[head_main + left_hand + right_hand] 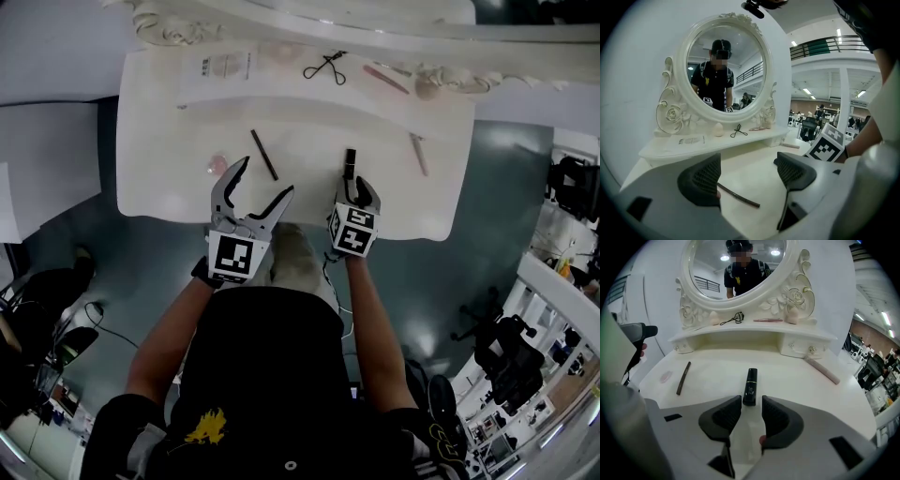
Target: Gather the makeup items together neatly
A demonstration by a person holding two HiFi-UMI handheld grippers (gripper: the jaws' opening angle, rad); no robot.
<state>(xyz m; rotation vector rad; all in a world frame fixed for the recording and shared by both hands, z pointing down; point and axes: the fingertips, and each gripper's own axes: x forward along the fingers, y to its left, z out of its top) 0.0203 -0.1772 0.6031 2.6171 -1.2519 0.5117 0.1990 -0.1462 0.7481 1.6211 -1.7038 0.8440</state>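
On the white vanity table point(169, 178), a black lipstick tube point(350, 162) lies pointing away from me. My right gripper point(357, 185) sits just behind it. In the right gripper view the tube point(750, 386) has its near end at the mouth of the narrowly parted jaws of that gripper point(751, 408), and the pads do not press it. My left gripper point(265, 176) stands open and empty over the front edge. A brown pencil point(263, 155) lies just beyond it, seen between the jaws of the left gripper point(749, 171) as a thin stick point(740, 197). A small pink item point(217, 166) lies at the left.
A pink stick point(418, 154) lies at the table's right. The raised back shelf point(281, 89) carries a flat packet point(217, 67), an eyelash curler point(325, 67), another pink stick point(385, 78) and a pale sponge point(427, 89). An ornate round mirror point(723, 70) stands behind.
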